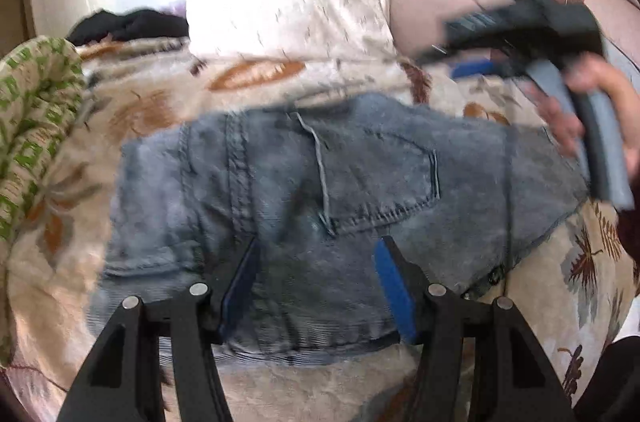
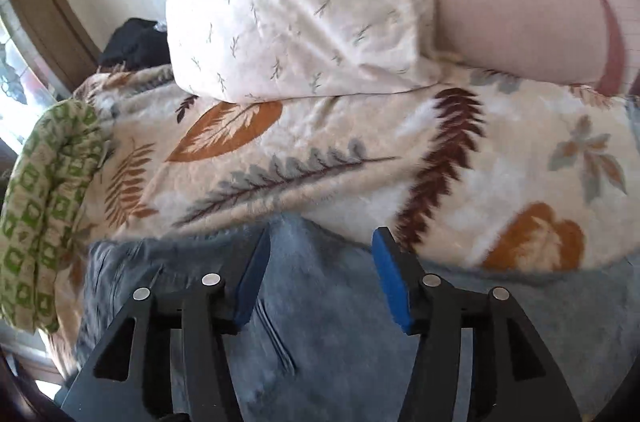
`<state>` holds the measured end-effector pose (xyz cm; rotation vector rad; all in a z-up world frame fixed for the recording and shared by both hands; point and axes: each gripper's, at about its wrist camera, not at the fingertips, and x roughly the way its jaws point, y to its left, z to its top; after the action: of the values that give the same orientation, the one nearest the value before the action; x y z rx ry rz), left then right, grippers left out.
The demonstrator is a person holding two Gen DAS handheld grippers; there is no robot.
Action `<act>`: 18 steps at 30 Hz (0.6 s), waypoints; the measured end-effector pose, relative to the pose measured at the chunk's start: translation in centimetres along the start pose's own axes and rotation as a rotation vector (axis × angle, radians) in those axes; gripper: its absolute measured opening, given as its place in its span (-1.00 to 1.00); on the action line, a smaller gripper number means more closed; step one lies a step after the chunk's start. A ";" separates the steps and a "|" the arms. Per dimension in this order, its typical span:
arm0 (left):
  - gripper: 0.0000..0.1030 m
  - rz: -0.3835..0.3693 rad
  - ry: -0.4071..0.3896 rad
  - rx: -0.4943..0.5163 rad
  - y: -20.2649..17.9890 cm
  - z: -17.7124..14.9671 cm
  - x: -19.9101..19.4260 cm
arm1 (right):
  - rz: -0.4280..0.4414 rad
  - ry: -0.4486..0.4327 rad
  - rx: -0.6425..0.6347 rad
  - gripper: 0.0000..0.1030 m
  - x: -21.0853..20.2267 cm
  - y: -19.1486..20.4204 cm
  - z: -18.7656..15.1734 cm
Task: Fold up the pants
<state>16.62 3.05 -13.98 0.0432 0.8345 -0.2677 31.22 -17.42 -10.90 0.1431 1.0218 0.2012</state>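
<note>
- Left tool [image 1: 316, 286]: jaws parted, nothing between the pads. It hovers over the near edge of the jeans [image 1: 320, 190], which lie folded into a compact block on the leaf-print blanket [image 1: 168, 102], back pocket facing up.
- Right tool [image 2: 320, 278]: jaws apart, no cloth gripped; it sits over the jeans' far edge, toward the white pillow [image 2: 300, 2].
- Risk — the plush blanket sits directly under the jeans; a low pinch could catch blanket pile with the denim and drag both.
- Risk — gripping only the top layer would peel the fold open.
- Risk — the green-patterned cloth [image 1: 32, 126] left of the jeans may snag.
</note>
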 end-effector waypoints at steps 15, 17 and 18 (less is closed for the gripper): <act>0.68 0.071 -0.097 0.112 -2.0 -0.2 -0.6 | 0.013 -0.320 0.592 0.21 -14.4 -20.2 -15.6; 0.75 0.087 -0.109 0.133 -2.3 -0.6 -0.6 | 0.038 -0.365 0.714 0.23 -15.1 -23.4 -17.8; 0.76 0.104 -0.119 0.150 -2.5 -0.8 -0.6 | 0.048 -0.372 0.773 0.26 -15.3 -24.7 -18.6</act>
<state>15.05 0.91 -13.96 0.2081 0.6902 -0.2324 9.99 -44.51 -12.96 0.8753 0.6782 -0.1852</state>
